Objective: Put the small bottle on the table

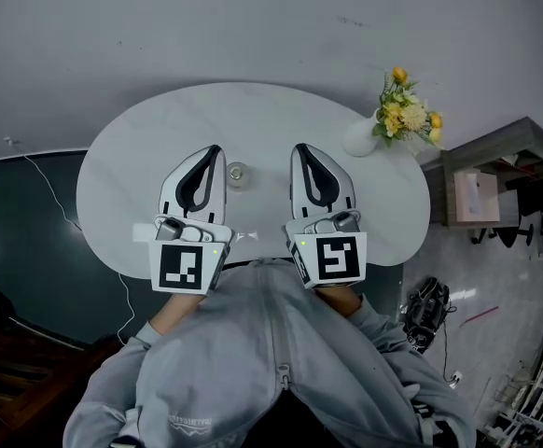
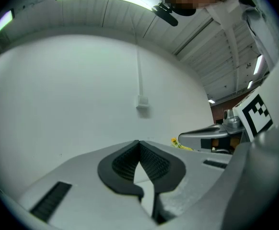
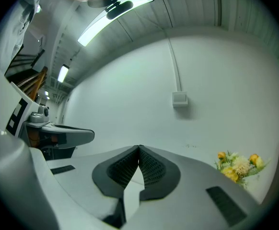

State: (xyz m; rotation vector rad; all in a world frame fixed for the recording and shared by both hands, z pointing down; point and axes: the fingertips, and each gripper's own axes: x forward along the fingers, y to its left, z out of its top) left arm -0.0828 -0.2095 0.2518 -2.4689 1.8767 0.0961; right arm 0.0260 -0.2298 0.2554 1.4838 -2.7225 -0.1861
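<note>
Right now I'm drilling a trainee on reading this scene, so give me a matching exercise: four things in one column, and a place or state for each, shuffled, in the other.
Things
1. small bottle
2. vase of yellow flowers
3. left gripper
4. pale box

Places or states
a. jaws shut, nothing between them
b. on the shelf unit to the right of the table
c. standing on the table, between the left gripper and the right gripper
d. near the table's far right edge

Pairs: 1-c, 2-d, 3-a, 4-b
</note>
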